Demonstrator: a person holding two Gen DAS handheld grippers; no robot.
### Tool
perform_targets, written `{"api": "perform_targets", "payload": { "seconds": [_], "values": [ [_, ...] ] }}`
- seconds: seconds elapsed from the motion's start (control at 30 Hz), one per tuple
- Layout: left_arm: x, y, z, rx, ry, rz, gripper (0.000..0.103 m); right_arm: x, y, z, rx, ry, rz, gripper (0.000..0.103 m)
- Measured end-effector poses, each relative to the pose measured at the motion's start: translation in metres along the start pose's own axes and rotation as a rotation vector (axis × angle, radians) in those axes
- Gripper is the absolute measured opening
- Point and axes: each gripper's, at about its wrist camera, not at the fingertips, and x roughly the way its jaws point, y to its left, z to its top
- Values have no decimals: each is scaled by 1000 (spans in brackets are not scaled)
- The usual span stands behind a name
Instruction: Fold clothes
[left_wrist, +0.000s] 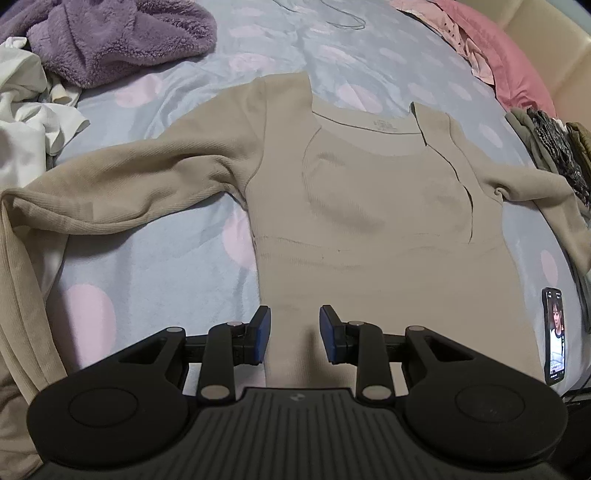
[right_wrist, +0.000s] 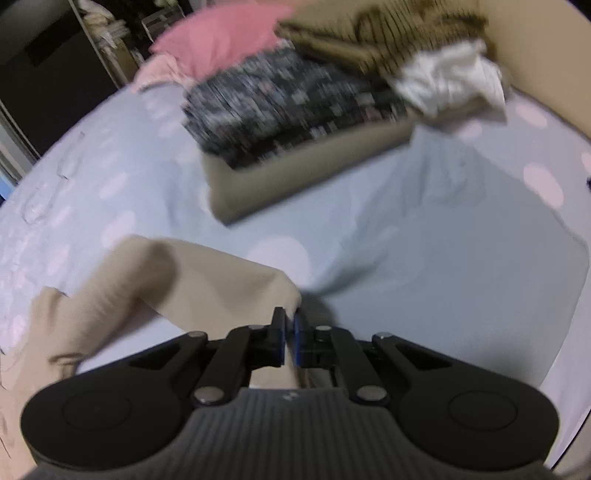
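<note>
left wrist view: we held our left gripper (left_wrist: 294, 334) part open, clamping nothing, over the hem of the beige top (left_wrist: 369, 229) lying flat on the dotted bedsheet (left_wrist: 155, 258), neckline away from us. our right gripper (right_wrist: 290, 341) had pinched shut on its right sleeve (right_wrist: 207, 284), nearest for folding inward.

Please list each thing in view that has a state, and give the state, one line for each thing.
Beige top: spread flat on the bed, front up, sleeves out, not yet folded.
Left gripper: jaws open over the hem, gripping nothing.
Right gripper: jaws shut on a beige sleeve end.
Phone: screen lit.
Purple fleece: crumpled, unfolded.
White garment: crumpled.
Patterned garment: folded, on a stack.
</note>
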Motion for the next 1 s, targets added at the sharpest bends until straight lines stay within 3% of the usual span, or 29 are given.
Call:
{"api": "perform_targets", "payload": {
  "seconds": [0.27, 0.5, 0.73, 1.0],
  "values": [
    [-10, 1, 4, -10, -25, -22, 27, -97, 87, 34, -214, -130, 191, 4],
    [-20, -1, 4, -1, -51, -47, 27, -167, 182, 68, -329, -152, 387, 4],
    [-28, 1, 5, 2, -77, -54, 27, -185, 308, 43, -525, -128, 523, 4],
    [-32, 18, 7, -16, -98, -34, 27, -173, 421, -16, -651, -8, 675, 4]
  ]
}}
